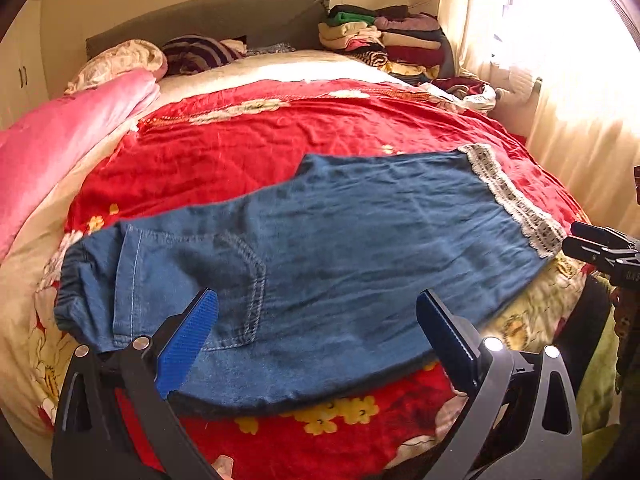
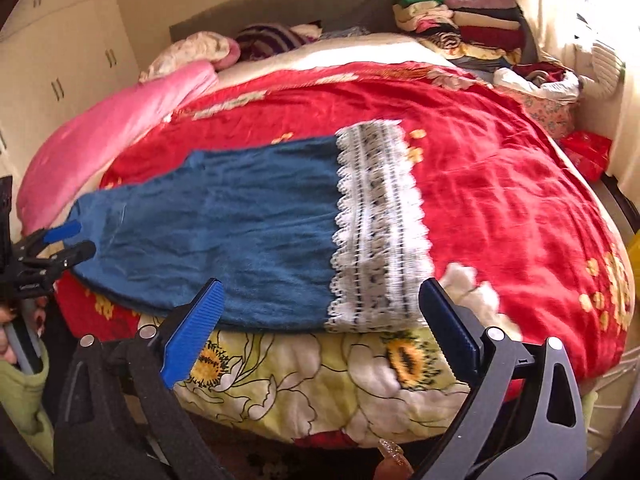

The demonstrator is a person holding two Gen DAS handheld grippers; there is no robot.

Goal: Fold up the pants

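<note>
Blue denim pants (image 1: 340,240) lie flat across the near part of the bed, legs laid one over the other. The elastic waist and a back pocket (image 1: 240,280) are at the left, the white lace cuffs (image 1: 512,200) at the right. My left gripper (image 1: 318,300) hovers wide open over the pocket end, gripping nothing; in the right wrist view it shows at the left edge (image 2: 76,240). My right gripper (image 2: 320,288) stands wide open at the near edge of the pants (image 2: 240,232) by the lace cuffs (image 2: 380,220), holding nothing, and shows at the right edge (image 1: 572,236).
A red floral bedspread (image 1: 240,152) covers the bed. A pink quilt (image 1: 60,152) lies along the left side, with pillows by the headboard (image 1: 208,16). Stacked folded clothes (image 1: 380,36) fill the far right corner. Curtains (image 1: 580,120) hang at right; cupboards (image 2: 60,60) stand at left.
</note>
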